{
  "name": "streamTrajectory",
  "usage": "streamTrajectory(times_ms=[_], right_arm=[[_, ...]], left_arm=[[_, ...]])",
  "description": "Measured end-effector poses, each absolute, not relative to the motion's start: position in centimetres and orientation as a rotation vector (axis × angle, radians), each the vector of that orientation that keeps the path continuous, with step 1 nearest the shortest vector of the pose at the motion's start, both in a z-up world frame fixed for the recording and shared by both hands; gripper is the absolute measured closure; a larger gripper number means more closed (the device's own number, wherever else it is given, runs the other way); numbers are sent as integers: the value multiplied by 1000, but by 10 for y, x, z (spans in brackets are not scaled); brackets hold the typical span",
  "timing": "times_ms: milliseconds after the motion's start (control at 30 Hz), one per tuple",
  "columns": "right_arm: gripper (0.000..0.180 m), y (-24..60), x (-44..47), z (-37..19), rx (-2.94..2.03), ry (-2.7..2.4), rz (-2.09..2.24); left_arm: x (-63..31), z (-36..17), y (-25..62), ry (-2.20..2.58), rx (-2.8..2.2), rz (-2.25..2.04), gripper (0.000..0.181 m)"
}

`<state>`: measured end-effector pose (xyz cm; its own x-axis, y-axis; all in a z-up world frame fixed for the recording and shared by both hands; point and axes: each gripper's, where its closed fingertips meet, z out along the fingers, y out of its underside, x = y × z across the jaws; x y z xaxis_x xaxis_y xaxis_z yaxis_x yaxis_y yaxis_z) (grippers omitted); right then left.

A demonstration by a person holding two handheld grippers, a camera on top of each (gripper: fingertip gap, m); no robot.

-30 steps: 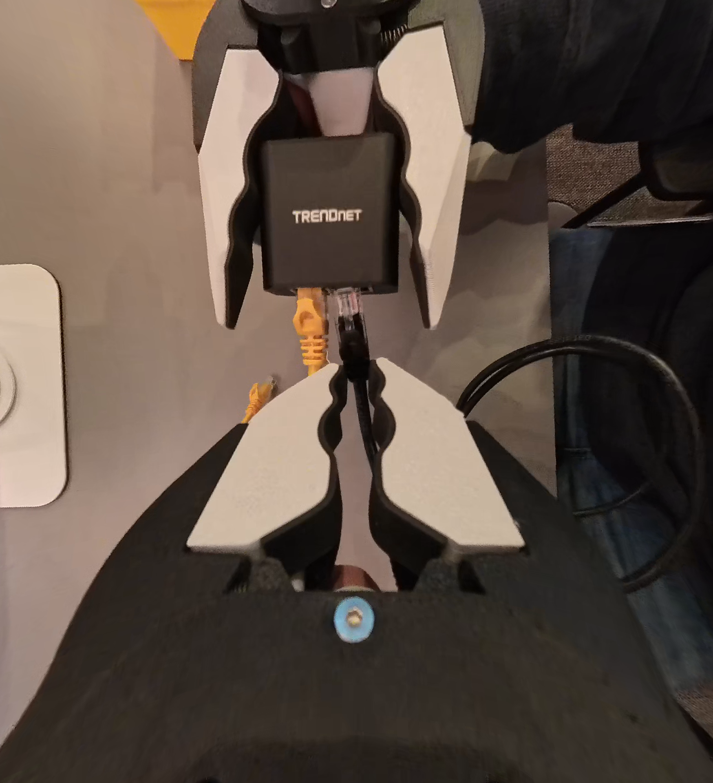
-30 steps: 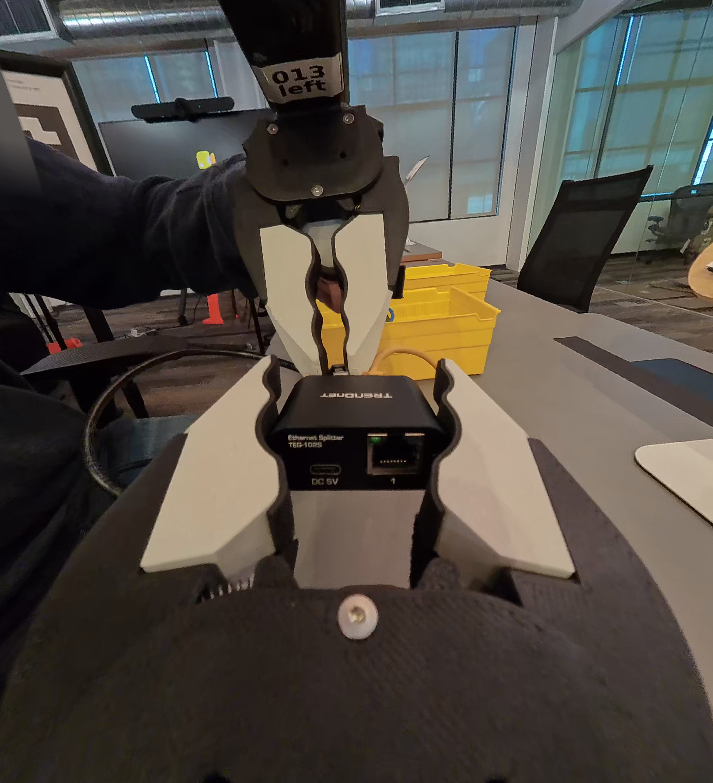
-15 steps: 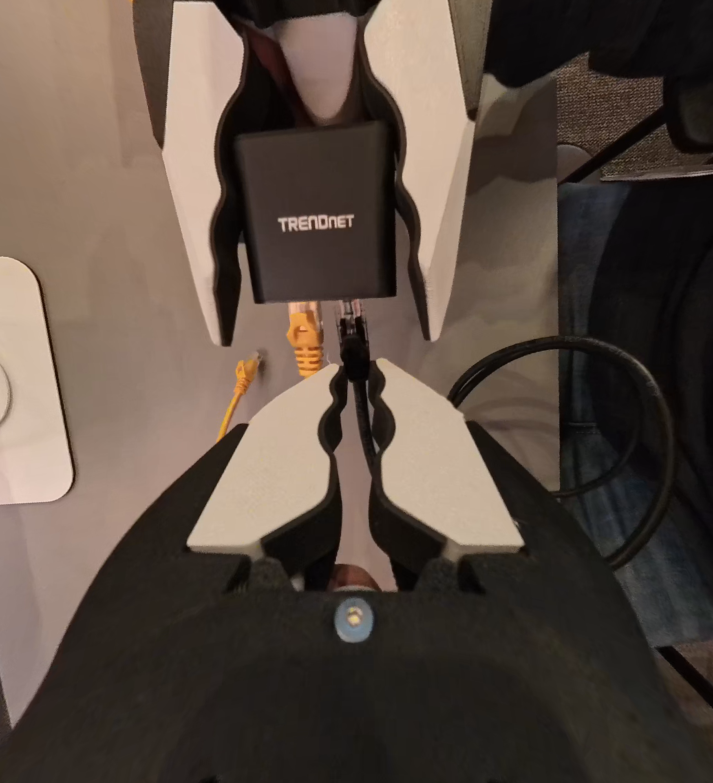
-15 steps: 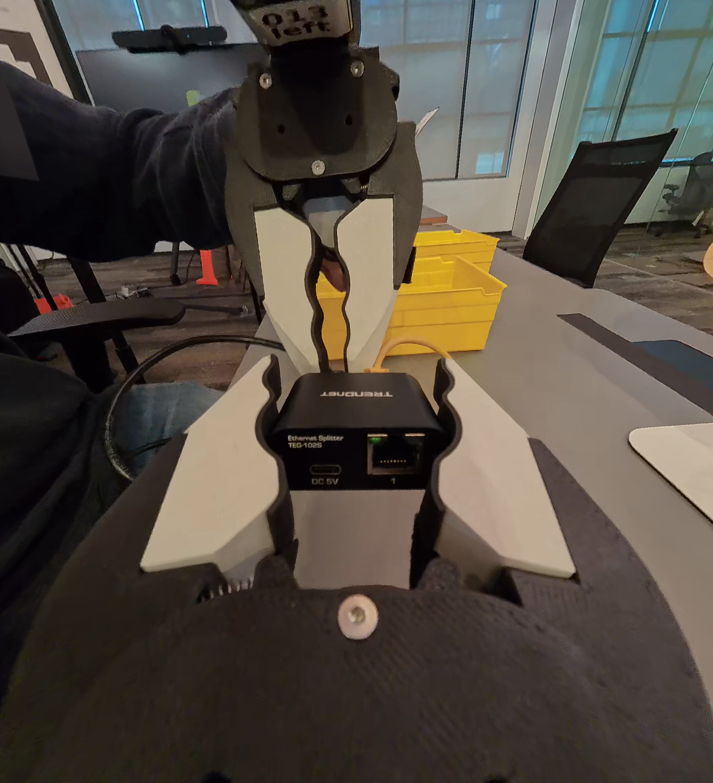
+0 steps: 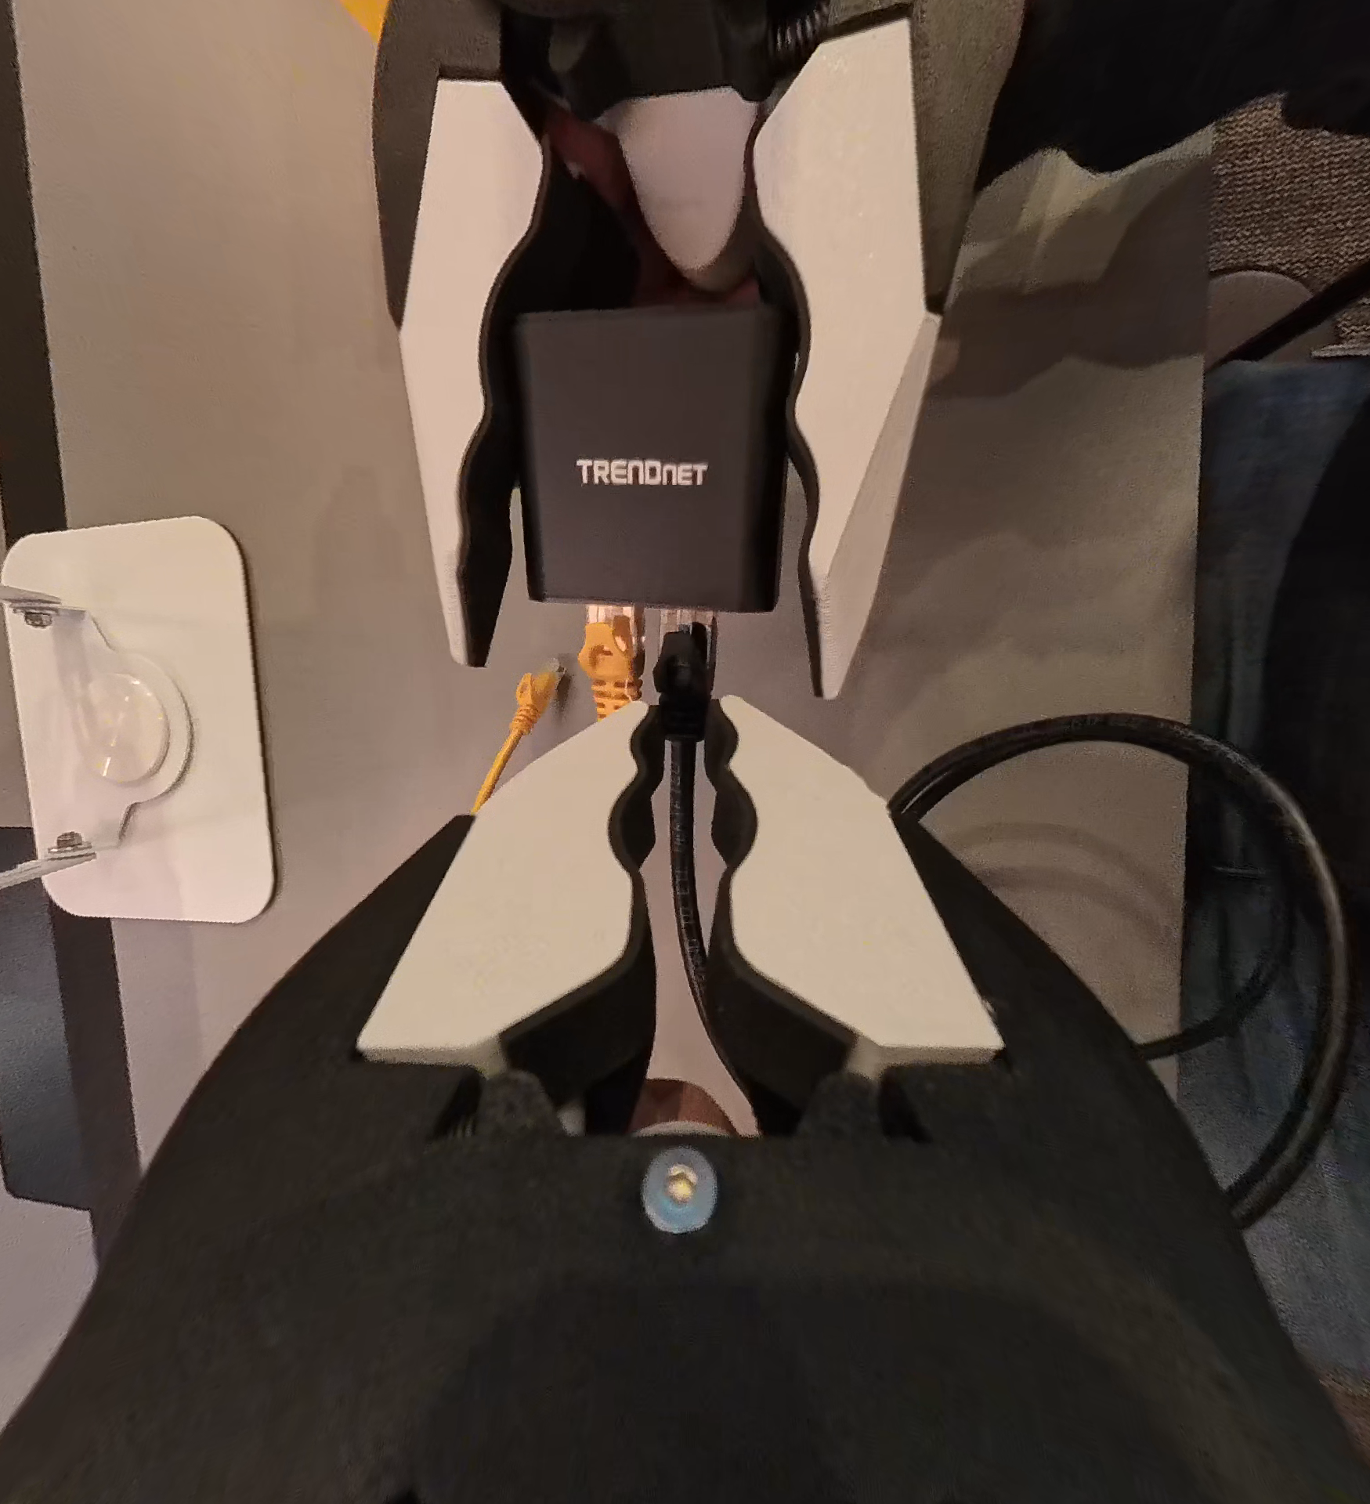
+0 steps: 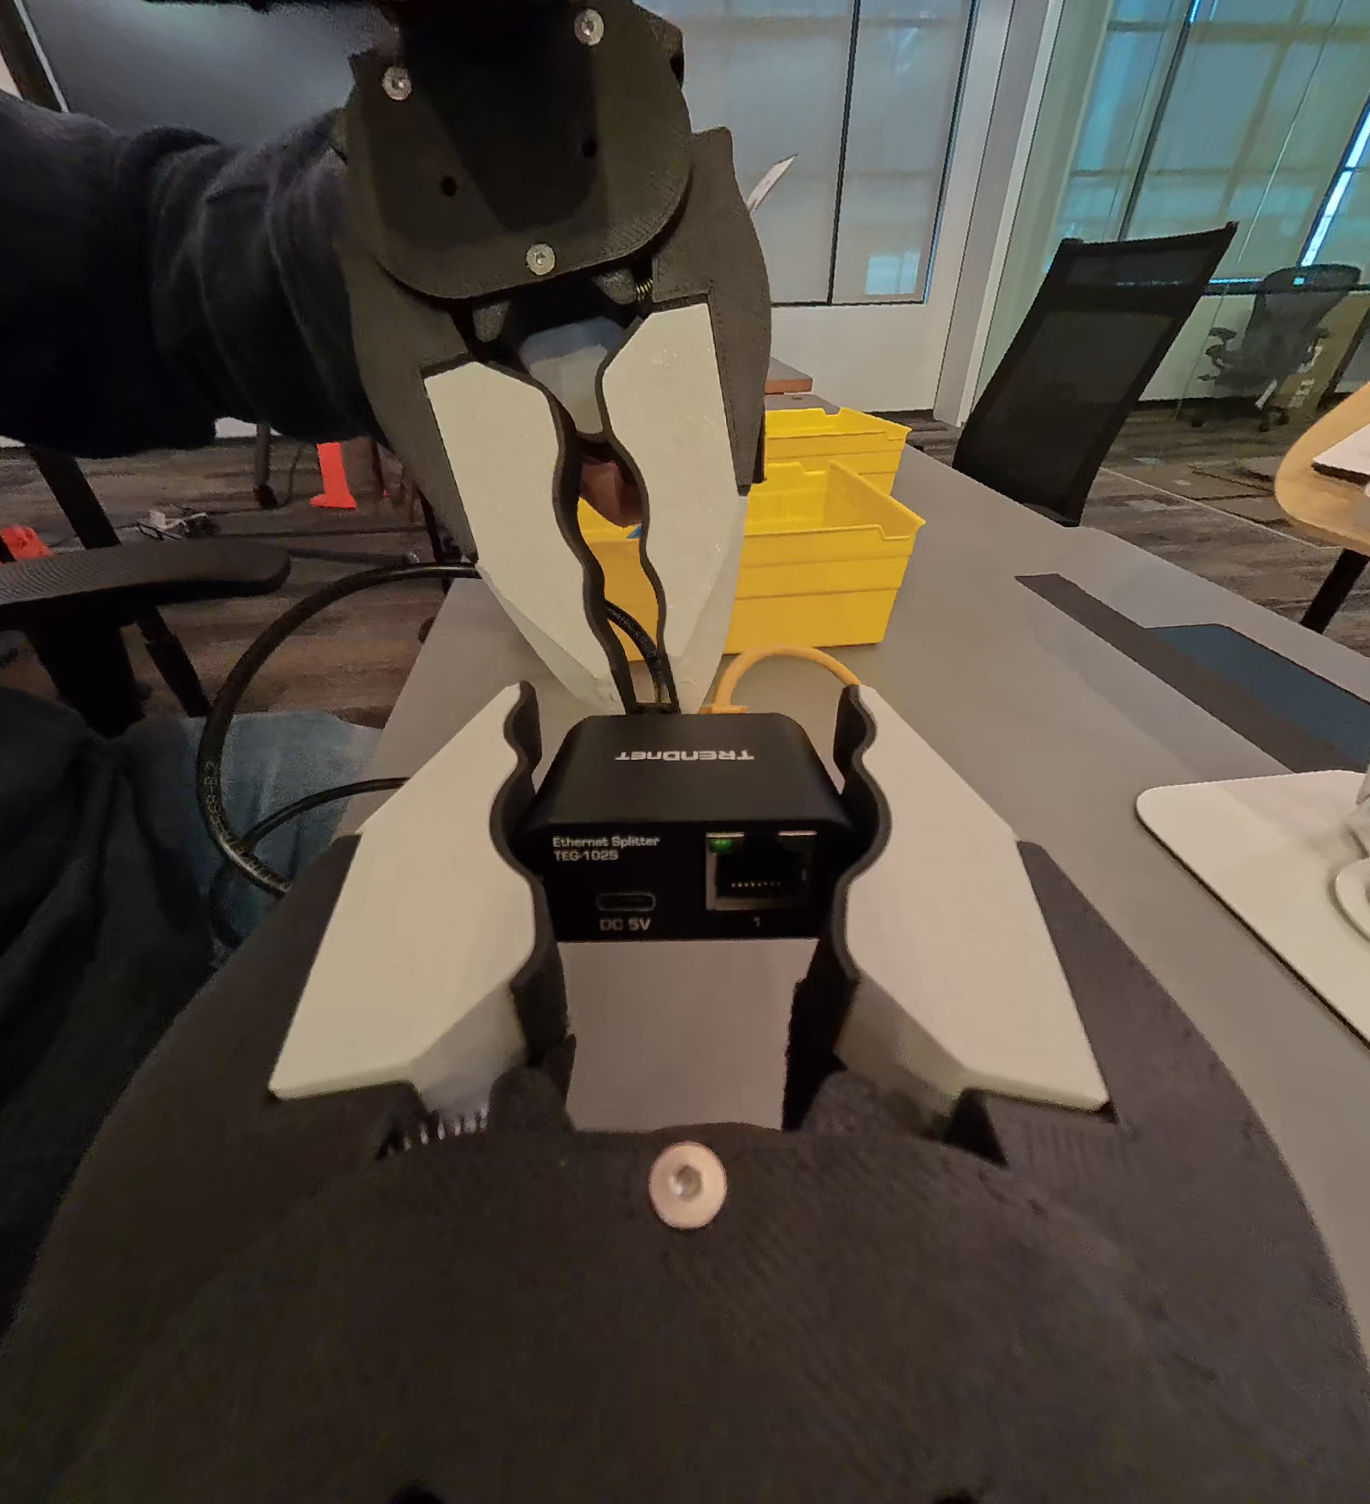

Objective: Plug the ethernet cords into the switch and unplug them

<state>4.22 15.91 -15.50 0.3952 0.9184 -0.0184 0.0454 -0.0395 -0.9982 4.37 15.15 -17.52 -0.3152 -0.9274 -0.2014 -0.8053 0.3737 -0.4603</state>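
Observation:
The black switch [image 6: 689,781] sits clamped between the white fingers of my right gripper [image 6: 689,701], with its free port and power socket facing the camera. In the left wrist view the switch [image 5: 649,464] is straight ahead. My left gripper [image 5: 686,706] is shut on the black ethernet cord [image 5: 685,863] just behind its plug [image 5: 685,651], which sits in the switch's right port. A yellow cord's plug [image 5: 612,659] is in the port beside it. Its other end [image 5: 539,688] lies loose on the table. In the right wrist view the left gripper [image 6: 639,692] reaches down behind the switch.
The grey table [image 5: 258,325] ends at the right, where the black cord loops off the edge [image 5: 1267,822]. A white stand base [image 5: 144,716] lies to the left and also shows in the right wrist view [image 6: 1251,846]. Yellow bins [image 6: 820,553] stand behind; an office chair [image 6: 1072,366] stands beyond.
My left gripper and the switch have come closer together, and the black plug sits deeper in the port. Both grippers have shifted over the table, bringing the white stand further into view.

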Motion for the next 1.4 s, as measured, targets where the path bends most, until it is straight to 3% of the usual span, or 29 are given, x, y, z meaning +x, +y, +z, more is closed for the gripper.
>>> streamTrajectory(times_ms=[467, 633, 700, 900, 1000, 1067, 1133, 1300, 1367, 1400], right_arm=[[107, 180, 54, -151, -1486, -849, 741], [107, 182, 63, -139, -1494, -780, 724], [107, 184, 65, -135, -1510, -737, 727], [107, 180, 46, -127, -1542, -735, 774], [106, 171, 39, -119, -1526, -770, 827], [91, 163, 35, -110, -1484, -810, 857], [89, 156, 38, -101, -1431, -865, 826], [110, 136, 27, -98, -1321, -1074, 770], [111, 133, 16, -102, -1310, -1147, 728], [127, 134, 15, -98, -1291, -1141, 705]], left_arm=[[55, -168, 175, 2064, -1378, -163, 171], [53, -152, 193, 1853, -1213, 42, 133], [51, -160, 192, 1832, -1168, 92, 131], [52, -160, 205, 1721, -967, 349, 173], [48, -154, 206, 1668, -947, 288, 176], [44, -153, 206, 1687, -920, 224, 177], [38, -152, 202, 1709, -910, 90, 176], [31, -141, 179, 1742, -903, -334, 177], [30, -140, 173, 1764, -909, -430, 177], [30, -141, 171, 1776, -897, -442, 177]])
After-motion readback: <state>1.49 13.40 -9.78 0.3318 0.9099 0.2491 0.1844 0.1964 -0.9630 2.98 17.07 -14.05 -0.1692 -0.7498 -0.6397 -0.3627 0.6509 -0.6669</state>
